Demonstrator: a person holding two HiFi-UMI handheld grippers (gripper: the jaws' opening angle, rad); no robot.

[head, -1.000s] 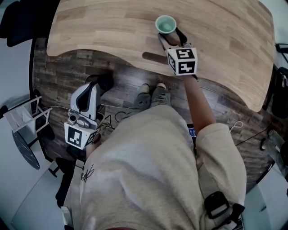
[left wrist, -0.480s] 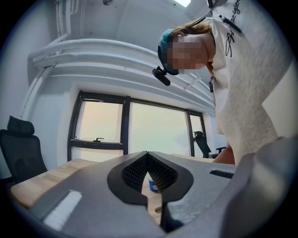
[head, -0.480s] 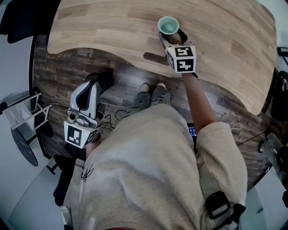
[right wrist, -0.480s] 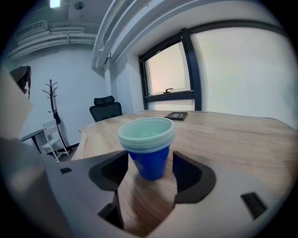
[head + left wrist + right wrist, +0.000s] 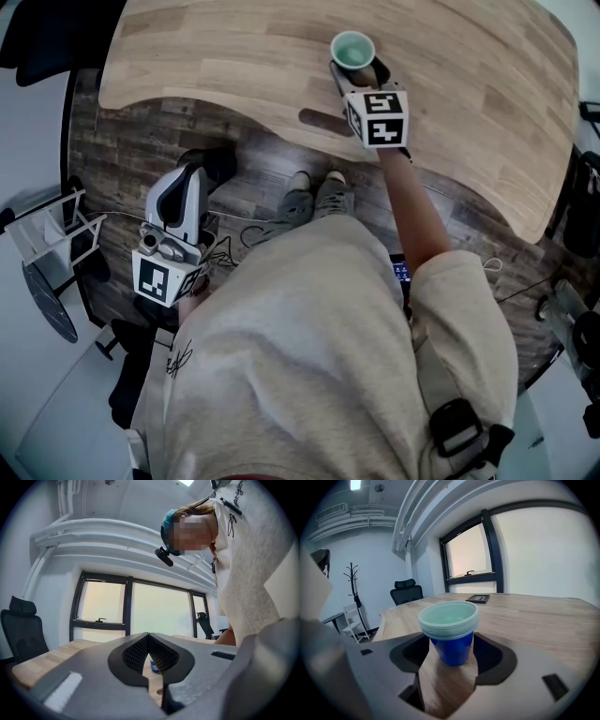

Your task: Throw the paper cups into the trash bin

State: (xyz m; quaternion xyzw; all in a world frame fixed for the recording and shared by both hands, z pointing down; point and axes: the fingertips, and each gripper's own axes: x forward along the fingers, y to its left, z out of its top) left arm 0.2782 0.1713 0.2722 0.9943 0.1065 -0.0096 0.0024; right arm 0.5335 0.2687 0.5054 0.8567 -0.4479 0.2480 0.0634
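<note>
Your right tongs [image 5: 452, 663] stand apart with the stacked paper cups [image 5: 449, 632] upright between them, on the table [image 5: 534, 616]. Centre them, then squeeze gently. Your left tongs [image 5: 148, 641] are together, empty.

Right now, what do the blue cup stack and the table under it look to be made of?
Cup stack: most likely thin coated paper, matte blue outside and pale mint inside. Several rolled rims nested together suggest disposable cups.
Table: wood or wood-look laminate, light, with a satin finish. Grain and plank joints show, but which of the two it is cannot be told.
</note>
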